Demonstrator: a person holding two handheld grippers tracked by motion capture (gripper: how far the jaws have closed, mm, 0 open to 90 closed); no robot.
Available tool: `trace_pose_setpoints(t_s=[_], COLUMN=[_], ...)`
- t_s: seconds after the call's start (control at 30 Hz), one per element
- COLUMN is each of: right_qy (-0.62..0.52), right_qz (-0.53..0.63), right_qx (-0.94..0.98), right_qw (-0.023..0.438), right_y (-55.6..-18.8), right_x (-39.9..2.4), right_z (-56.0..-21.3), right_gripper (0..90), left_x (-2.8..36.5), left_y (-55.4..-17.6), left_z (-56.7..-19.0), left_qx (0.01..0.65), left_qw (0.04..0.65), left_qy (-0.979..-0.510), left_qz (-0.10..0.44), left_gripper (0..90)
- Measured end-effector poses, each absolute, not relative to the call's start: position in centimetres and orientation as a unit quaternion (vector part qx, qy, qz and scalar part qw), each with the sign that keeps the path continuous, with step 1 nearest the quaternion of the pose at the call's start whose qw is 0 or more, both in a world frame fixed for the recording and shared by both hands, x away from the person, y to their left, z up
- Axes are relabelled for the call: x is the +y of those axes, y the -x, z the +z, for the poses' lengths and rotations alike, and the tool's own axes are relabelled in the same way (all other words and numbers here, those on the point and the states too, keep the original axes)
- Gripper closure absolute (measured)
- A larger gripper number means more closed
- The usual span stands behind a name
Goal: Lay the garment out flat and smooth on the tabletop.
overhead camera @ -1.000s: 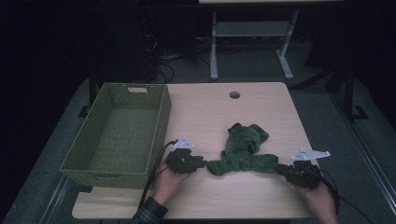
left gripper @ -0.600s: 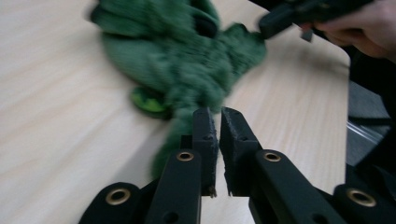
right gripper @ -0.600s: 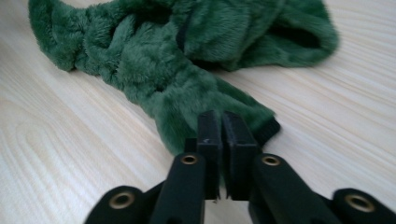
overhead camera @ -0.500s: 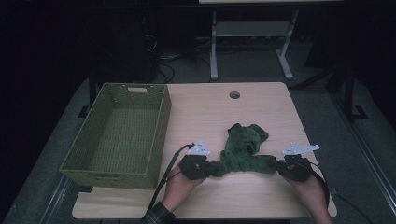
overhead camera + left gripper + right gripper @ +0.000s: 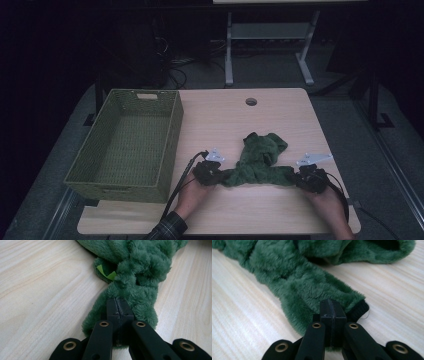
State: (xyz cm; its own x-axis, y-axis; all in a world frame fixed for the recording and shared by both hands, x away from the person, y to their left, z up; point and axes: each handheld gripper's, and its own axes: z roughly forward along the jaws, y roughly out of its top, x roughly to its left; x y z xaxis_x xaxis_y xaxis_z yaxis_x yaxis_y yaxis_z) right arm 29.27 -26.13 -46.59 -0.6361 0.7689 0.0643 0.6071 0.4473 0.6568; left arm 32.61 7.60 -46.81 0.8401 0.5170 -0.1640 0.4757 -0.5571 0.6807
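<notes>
Both sets of fingers are pressed together on fleece. The left gripper has just been closing and now pinches one end of the garment, pads meeting with green pile caught between them; the right gripper has likewise just been closing and bites the other end, beside a dark ribbed cuff.

The garment is a green, plushy piece lying on the table, near its front edge. A twisted strip of it runs between the two grippers, and the rest sits bunched in a heap just behind that strip. In the high view the left gripper and right gripper lie at the strip's two ends, each in a hand. A small yellow-green tag pokes from a fold near the left hold.

It should handle as something light and entirely limp: no stiffness, so anything not gripped will hang and drag. The deep pile probably gives decent friction, though a shallow pinch may catch only fluff and slide off under tension. The cuff looks like the firmer place to hold, being denser. Lifted from both ends as it is, the middle would likely sag and untwist.

A green woven basket stands on the table's left side, well apart from the garment.
</notes>
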Motion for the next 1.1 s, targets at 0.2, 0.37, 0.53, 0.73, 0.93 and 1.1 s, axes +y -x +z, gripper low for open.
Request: trace_pose_setpoints(t_s=[0.2, 0.37, 0.53, 0.73, 0.93, 1.1], right_qy=[-0.409, -0.404, -0.397, -0.392, -0.405, -0.406], right_qz=[0.333, 0.331, 0.332, 0.336, 0.382, 0.395], right_qx=[0.842, 0.847, 0.851, 0.853, 0.825, 0.818], right_qw=[0.109, 0.102, 0.091, 0.085, 0.097, 0.101], right_y=[-27.6, -26.0, -24.3, -23.6, -25.0, -26.3], right_x=[-26.3, -26.1, -25.9, -25.8, -26.1, -25.4], right_z=[-46.6, -46.5, -46.4, -46.3, -44.6, -43.8], right_gripper=[90.0, 90.0, 89.9, 87.5, 73.9, 69.4], left_x=[8.4, 9.2, 9.7, 9.9, 9.4, 8.2], left_y=[-31.6, -30.1, -28.9, -28.8, -29.7, -32.1], left_z=[-46.6, -46.5, -46.3, -46.1, -43.9, -42.0], left_qx=[0.277, 0.272, 0.265, 0.272, 0.264, 0.251], left_qw=[0.369, 0.364, 0.357, 0.37, 0.393, 0.413], left_qy=[-0.887, -0.891, -0.895, -0.888, -0.881, -0.875], left_qz=[0.012, -0.004, -0.016, -0.031, -0.015, 0.001], left_gripper=[89.7, 89.6, 89.6, 82.0, 70.6, 63.7])
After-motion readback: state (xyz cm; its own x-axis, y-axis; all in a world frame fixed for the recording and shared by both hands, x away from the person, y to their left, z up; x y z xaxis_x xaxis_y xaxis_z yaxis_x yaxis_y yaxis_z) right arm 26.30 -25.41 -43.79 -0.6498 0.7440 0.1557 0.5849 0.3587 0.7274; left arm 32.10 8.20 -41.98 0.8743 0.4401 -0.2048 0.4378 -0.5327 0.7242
